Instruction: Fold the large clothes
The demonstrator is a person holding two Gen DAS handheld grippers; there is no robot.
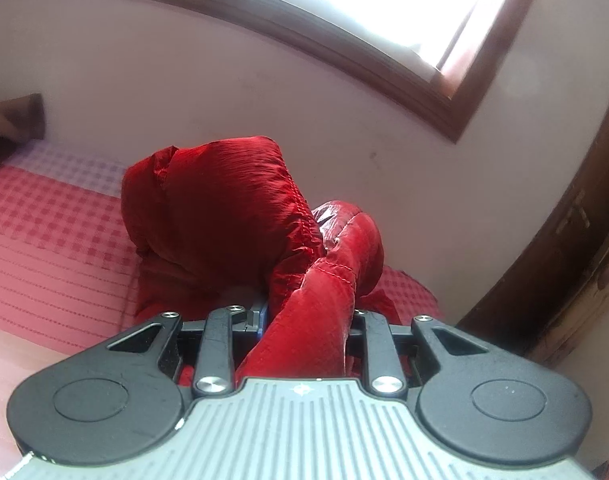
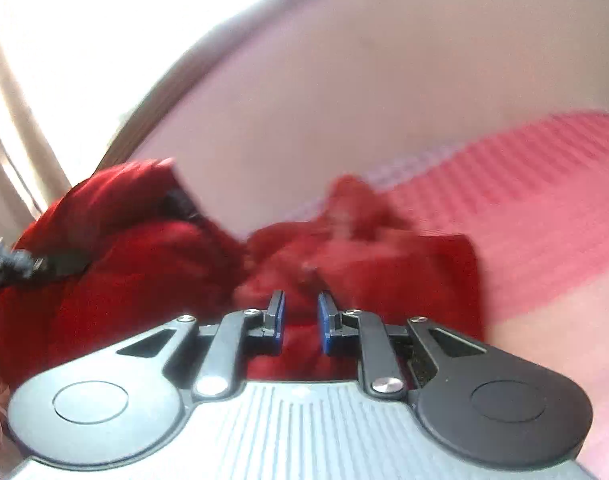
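A shiny red jacket (image 1: pixel 220 216) is bunched up on the bed. In the left wrist view my left gripper (image 1: pixel 306 316) is shut on a fold of its red fabric, which runs up between the fingers and hides the pads. In the blurred right wrist view the same red jacket (image 2: pixel 152 276) lies in a heap in front of me. My right gripper (image 2: pixel 300 316) is open, with a small gap between its blue pads (image 2: pixel 325 320), and holds nothing; red cloth lies just beyond and below the tips.
The bed has a red and pink checked cover (image 1: pixel 52 232), also seen at the right in the right wrist view (image 2: pixel 536 208). A pale wall (image 1: pixel 264 96) and wood-framed window (image 1: pixel 384 60) stand behind. A dark wooden door frame (image 1: pixel 564 240) is at right.
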